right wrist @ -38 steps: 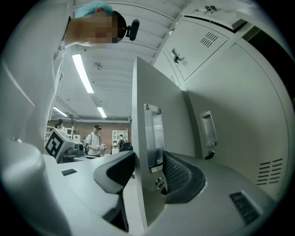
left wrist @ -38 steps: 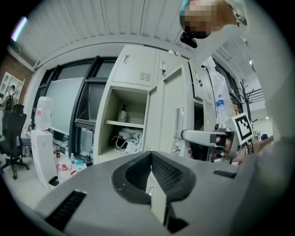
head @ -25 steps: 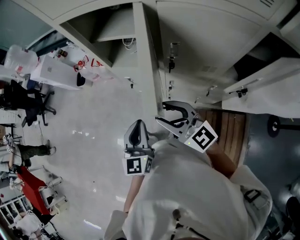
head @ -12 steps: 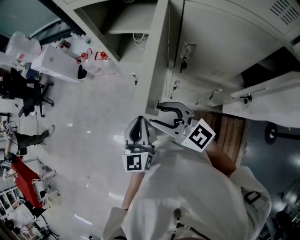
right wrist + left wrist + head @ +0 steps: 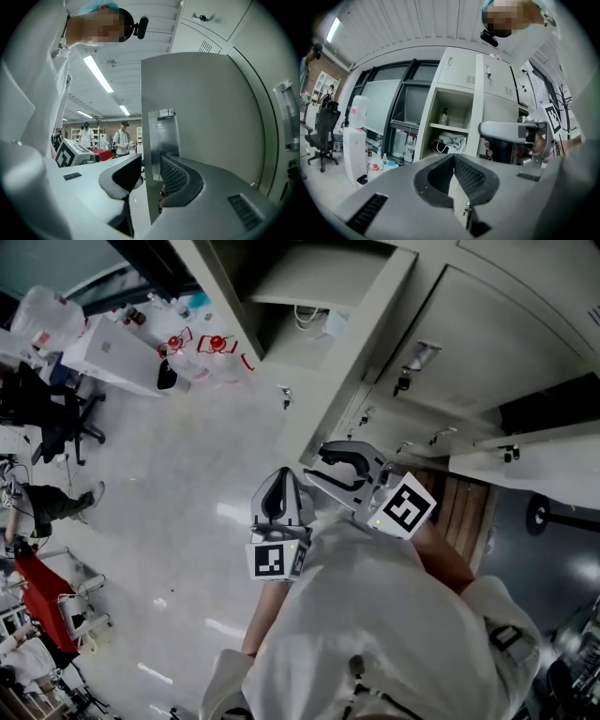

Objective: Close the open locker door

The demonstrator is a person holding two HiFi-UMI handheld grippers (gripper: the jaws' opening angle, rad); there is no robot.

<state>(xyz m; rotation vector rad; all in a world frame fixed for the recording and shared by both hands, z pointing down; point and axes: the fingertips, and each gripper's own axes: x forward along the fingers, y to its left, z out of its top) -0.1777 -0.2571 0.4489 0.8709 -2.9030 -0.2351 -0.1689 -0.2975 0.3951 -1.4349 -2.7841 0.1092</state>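
Observation:
The open locker door [image 5: 361, 362] shows edge-on in the head view, running down from the open compartment [image 5: 300, 306]. My right gripper [image 5: 319, 465] is at the door's lower free edge. In the right gripper view the door [image 5: 201, 117] fills the right side and its edge stands between the jaws of my right gripper [image 5: 151, 173]. These jaws have just been closing and their pads now lie against both faces. My left gripper [image 5: 279, 474] is just left of it, shut and holding nothing. In the left gripper view it [image 5: 453, 161] faces the compartment [image 5: 445, 122] and its shelf.
More lockers with open doors [image 5: 525, 460] stand to the right, above a wooden bench [image 5: 464, 502]. A white table with bottles [image 5: 122, 357], a water dispenser [image 5: 355, 126] and an office chair [image 5: 323, 136] stand at the left. People [image 5: 123, 136] are far off.
The right gripper's jaws have narrowed onto the door's edge. Both grippers have moved along with the door, and the open compartment now sits further right in the head view.

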